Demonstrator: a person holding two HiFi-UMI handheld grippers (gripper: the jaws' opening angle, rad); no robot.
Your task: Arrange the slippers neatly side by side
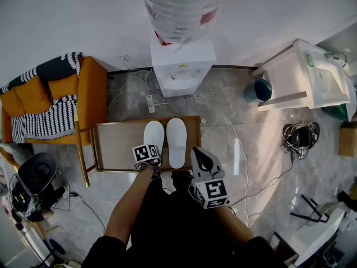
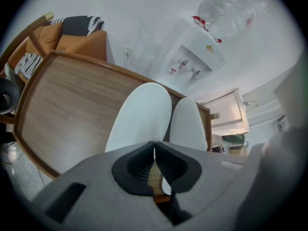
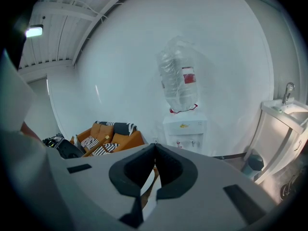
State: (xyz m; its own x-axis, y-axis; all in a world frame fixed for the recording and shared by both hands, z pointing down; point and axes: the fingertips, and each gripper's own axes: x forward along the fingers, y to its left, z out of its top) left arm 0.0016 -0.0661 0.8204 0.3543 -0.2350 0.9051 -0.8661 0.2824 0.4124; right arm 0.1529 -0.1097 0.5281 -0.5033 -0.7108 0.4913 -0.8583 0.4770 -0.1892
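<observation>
Slippers (image 1: 165,142) lie parallel, close together, toes toward 12 o'clock, on the worktop's (image 1: 114,144) 3 o'clock half. Left gripper (image 2: 155,163) and right gripper (image 3: 155,166): jaws together, empty. Arrangement judged essentially complete.

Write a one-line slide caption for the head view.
White slippers lie side by side on a wooden table; left gripper and right gripper, both shut, at its near edge.

Slippers (image 1: 154,135) (image 1: 177,141): two, white, just ahead of left claw (image 2: 155,150). Table (image 1: 117,144) under them: one. Claws: two, counting right claw (image 3: 155,150). Water dispenser (image 1: 183,66) beyond claws: one, carrying one bottle (image 1: 178,7). Orange sofa (image 1: 92,91), left of claws: one. Sink (image 1: 323,82), far right: one.
</observation>
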